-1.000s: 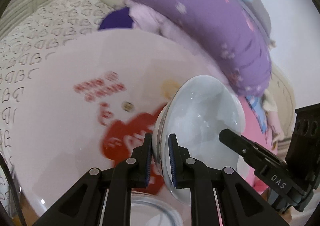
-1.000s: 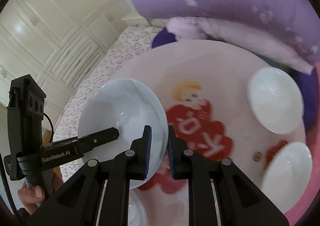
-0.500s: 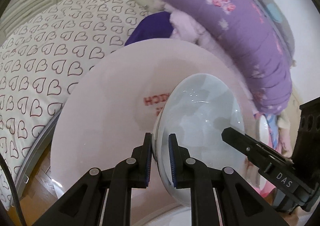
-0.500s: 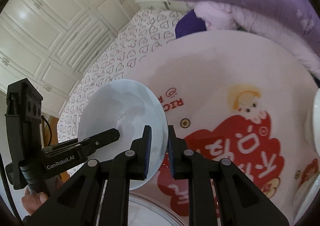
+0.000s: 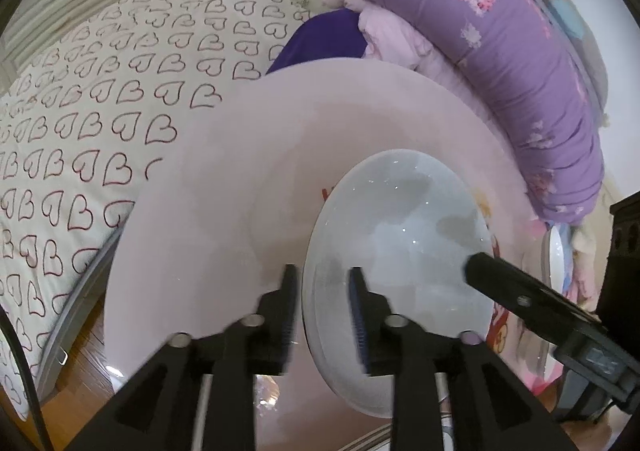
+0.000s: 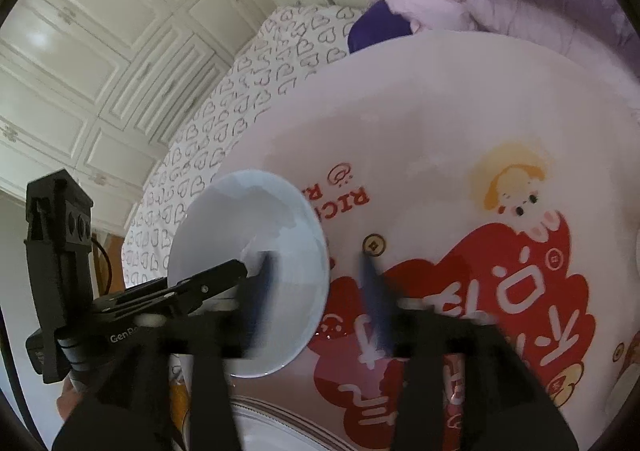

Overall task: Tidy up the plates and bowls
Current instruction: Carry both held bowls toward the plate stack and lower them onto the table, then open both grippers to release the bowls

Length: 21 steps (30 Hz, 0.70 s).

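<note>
Mid-task, by the look of it. Both pairs of jaws have just been opening around one white bowl [image 5: 400, 271]: left gripper [image 5: 324, 315] narrowly parted, rim between the pads but not pinched; right gripper [image 6: 316, 291] wide and blurred, opposite rim between its jaws, let go too. Bowl over the pink round counter [image 5: 200, 231], above a striped-rim plate [image 6: 280, 425] at the bottom edge; cannot tell whether already resting on it. Probably one stacking step just finishing, more left. Count: one bowl, one striped plate, one further white dish [image 5: 555, 259] at the counter's far right.
</note>
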{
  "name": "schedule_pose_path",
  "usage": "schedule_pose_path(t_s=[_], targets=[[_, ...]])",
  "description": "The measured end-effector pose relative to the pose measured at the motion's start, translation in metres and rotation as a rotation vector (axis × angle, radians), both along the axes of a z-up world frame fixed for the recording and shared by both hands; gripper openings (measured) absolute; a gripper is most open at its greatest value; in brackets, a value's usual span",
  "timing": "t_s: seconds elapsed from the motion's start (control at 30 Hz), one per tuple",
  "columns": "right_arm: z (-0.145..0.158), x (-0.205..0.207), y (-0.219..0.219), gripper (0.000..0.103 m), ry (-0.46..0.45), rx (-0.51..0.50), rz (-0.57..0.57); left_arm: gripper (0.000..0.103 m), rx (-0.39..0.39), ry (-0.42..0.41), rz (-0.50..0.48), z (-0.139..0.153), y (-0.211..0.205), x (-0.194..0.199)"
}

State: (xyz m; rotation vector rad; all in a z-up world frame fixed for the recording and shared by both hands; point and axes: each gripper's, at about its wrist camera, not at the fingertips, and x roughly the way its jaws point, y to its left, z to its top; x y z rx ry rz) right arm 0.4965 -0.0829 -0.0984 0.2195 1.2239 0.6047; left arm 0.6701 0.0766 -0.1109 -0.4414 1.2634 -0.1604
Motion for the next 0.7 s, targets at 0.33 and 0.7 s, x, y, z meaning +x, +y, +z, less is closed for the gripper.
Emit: schedule_pose_path(t_s=[0.33, 0.7], targets=[[0.014, -0.001, -0.044, 0.103, -0.055, 0.115, -0.124, 0.098, 0.096, -0.131, 0.034, 0.032, -0.003, -0.034], [0.079, -0.046, -0.1, 0.103, -0.313, 0.145, -0.226, 0.102, 0.262, -0.361, 0.061, 0.09, -0.05, -0.114]])
